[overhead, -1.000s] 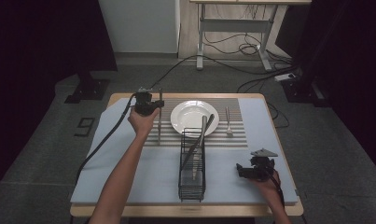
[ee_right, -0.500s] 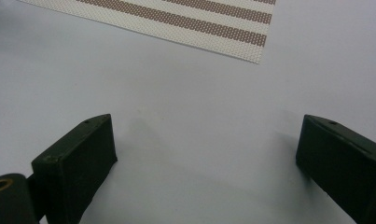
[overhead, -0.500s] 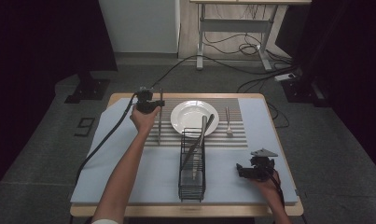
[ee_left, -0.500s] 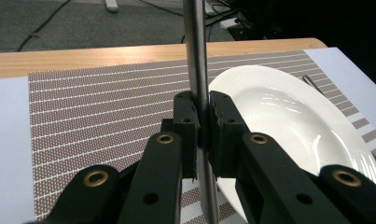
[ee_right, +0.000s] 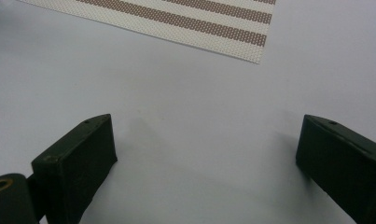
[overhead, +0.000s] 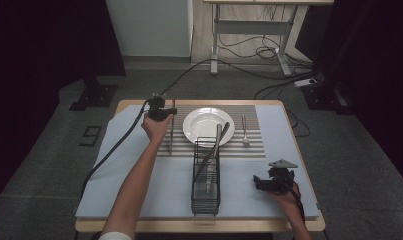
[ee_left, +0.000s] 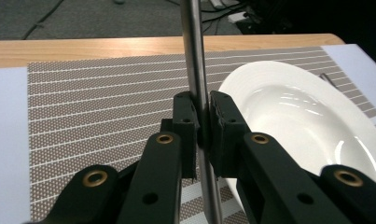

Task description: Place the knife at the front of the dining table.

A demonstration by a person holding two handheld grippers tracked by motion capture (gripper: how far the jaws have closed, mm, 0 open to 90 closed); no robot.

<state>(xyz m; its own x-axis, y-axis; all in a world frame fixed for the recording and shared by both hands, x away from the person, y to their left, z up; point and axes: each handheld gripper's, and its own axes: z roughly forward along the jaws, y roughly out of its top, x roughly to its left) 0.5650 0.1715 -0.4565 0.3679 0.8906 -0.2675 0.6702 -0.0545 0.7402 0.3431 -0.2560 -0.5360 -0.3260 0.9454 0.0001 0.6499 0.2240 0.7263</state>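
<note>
Left tool lower, striped placemat, grey carpet

Dim and murky toward nine and three o'clock in the high view, evenly lit from overhead on the pale blue table mat, with soft glare inside the round white ceramic plate, blurred near jaws.

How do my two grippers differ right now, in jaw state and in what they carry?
The left gripper has its jaws clamped on a slim metal utensil that stands upright; the right gripper has its jaws wide apart with nothing between them. The left one is over the striped placemat, beside the white plate; the right one sits low over the pale blue mat, off the placemat's corner. Both have black jaws.
</note>
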